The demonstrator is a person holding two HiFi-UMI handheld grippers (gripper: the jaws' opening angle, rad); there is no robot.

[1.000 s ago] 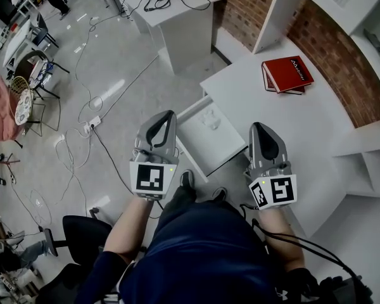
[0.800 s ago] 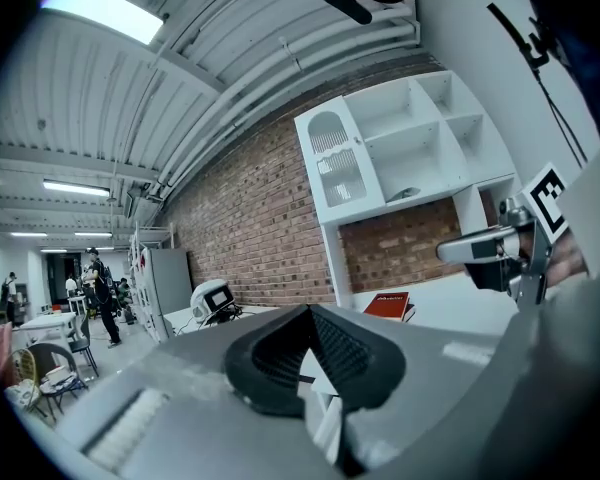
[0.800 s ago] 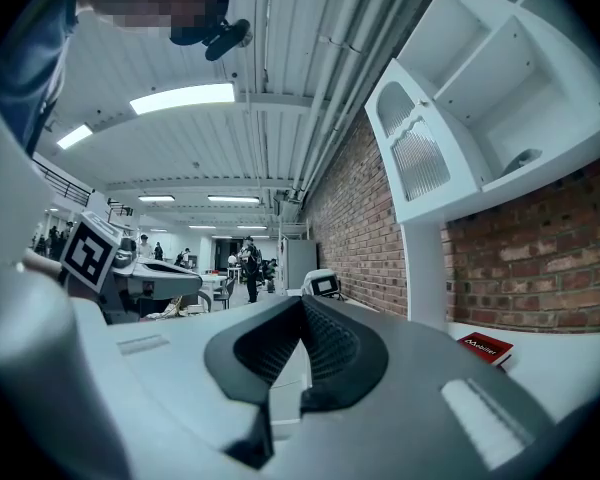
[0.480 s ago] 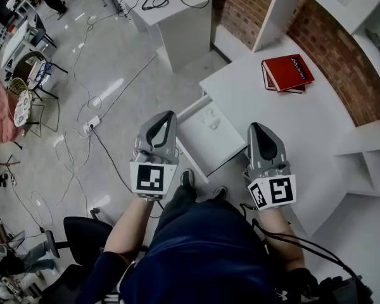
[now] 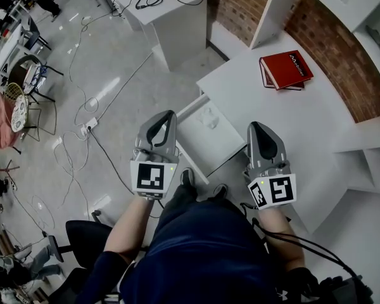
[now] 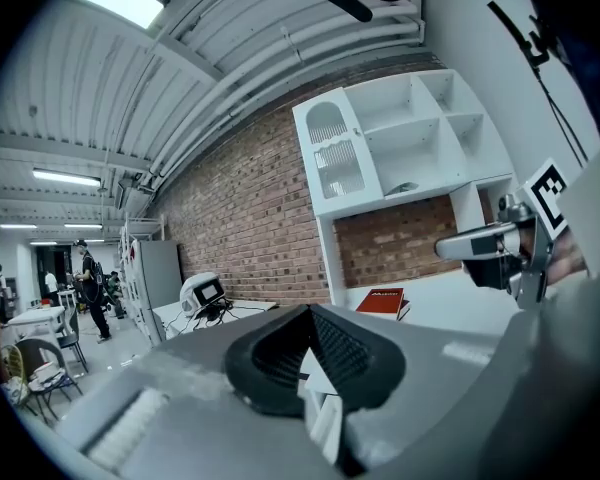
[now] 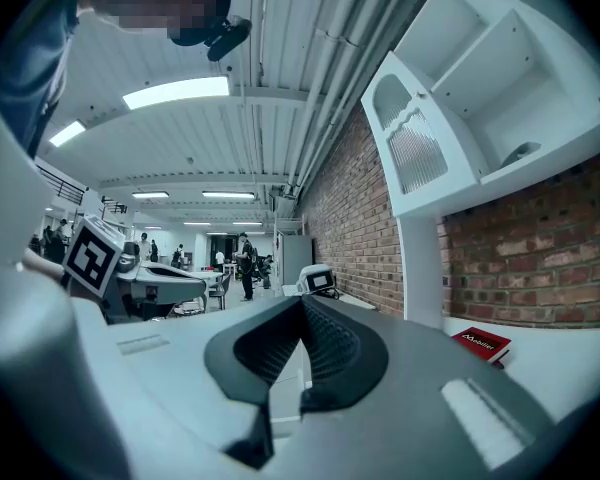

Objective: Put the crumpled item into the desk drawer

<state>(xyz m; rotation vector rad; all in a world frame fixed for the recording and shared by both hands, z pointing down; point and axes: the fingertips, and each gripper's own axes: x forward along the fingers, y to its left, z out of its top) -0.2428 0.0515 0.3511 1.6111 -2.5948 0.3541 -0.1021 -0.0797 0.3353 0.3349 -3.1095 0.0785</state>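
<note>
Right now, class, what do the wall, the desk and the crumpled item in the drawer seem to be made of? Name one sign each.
Wall: bare red brick, matt; mortar lines show.
Desk: probably painted or laminated board; smooth, even white surface.
Crumpled item: likely paper or tissue, white with creased folds; too small to be sure.

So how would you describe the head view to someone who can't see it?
Seen from above, a person holds the left tongs and right tongs, both shut and empty, at either side of an open white drawer with a crumpled white item lying inside. A red book rests on the white desk beyond.
</note>
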